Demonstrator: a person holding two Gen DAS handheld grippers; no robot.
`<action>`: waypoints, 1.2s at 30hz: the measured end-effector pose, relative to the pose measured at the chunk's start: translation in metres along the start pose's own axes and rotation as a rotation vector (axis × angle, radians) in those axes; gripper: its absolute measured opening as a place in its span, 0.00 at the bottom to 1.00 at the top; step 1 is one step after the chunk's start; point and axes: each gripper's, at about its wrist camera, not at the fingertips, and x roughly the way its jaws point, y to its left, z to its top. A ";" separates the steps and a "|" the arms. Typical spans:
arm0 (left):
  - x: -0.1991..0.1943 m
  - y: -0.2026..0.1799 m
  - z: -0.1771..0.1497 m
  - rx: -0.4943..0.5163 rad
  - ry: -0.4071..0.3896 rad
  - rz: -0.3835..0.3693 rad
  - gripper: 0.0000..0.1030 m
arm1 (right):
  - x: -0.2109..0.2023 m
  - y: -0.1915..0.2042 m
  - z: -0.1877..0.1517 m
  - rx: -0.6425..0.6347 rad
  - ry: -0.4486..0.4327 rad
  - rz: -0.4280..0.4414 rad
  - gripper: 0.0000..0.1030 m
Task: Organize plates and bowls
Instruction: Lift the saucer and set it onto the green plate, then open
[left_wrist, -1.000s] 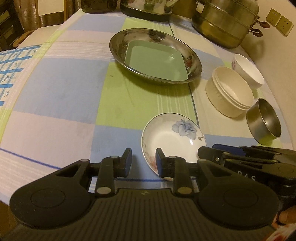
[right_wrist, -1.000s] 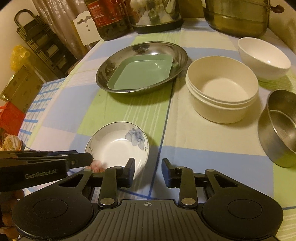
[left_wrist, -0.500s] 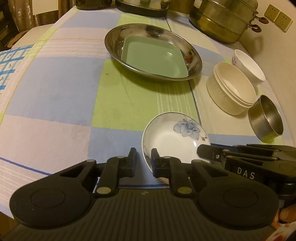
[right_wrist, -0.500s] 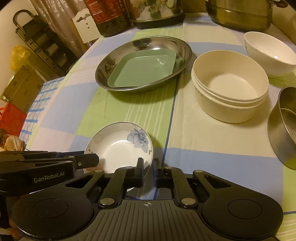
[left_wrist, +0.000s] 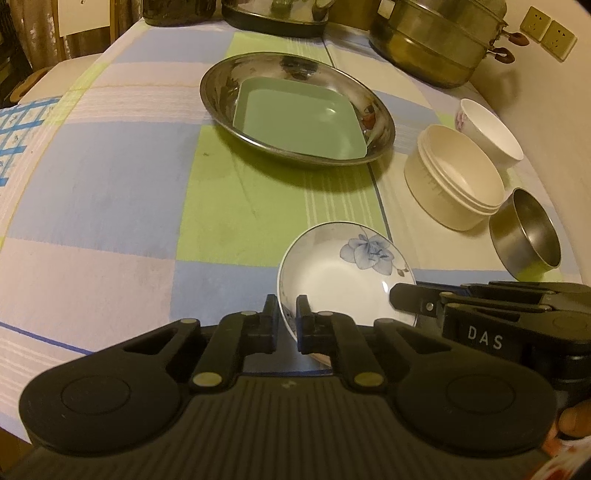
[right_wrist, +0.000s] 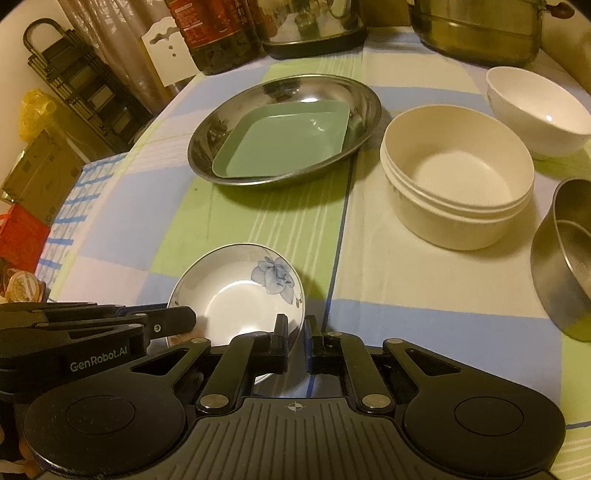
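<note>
left gripper (left_wrist: 287, 320) was clamped on the near-left rim of the small white porcelain dish with a blue flower print (left_wrist: 341, 275), one finger outside the rim and one inside. right gripper (right_wrist: 296, 338) was pinched onto the same dish (right_wrist: 236, 295) at its near-right rim, rim sitting between the two fingers. so both grippers gripped that one dish from opposite sides. dish sat at the near edge of the table, on the checked blue, green and white tablecloth (left_wrist: 110, 192).

a bare fingertip (left_wrist: 574, 421) showed at the lower right of the left wrist view, behind the right gripper body.

further back on the right: small round stainless steel bowl (left_wrist: 524, 232), just beside the cream round plastic container with a ridged rim (left_wrist: 452, 184); can't tell if they touched. behind that, a white ceramic bowl (left_wrist: 487, 133), close to the cream container.

mid table: wide shallow stainless steel plate (left_wrist: 295, 107) with a pale green square plastic tray (left_wrist: 299, 120) lying inside it, well apart from the flower dish.

far edge: large brass-coloured metal steamer pot (left_wrist: 436, 40) at right, a dark red-labelled bottle (right_wrist: 218, 33) at left, a shiny metal kettle on a black base (right_wrist: 314, 26) between them.
</note>
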 end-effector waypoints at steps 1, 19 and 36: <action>0.000 0.000 0.000 0.000 -0.002 0.000 0.08 | -0.001 0.000 0.001 0.000 -0.002 0.000 0.08; -0.003 0.007 0.046 0.002 -0.072 -0.004 0.08 | -0.004 0.005 0.044 0.007 -0.054 0.004 0.08; 0.032 0.014 0.119 0.044 -0.118 0.001 0.08 | 0.026 -0.002 0.115 0.026 -0.112 -0.031 0.08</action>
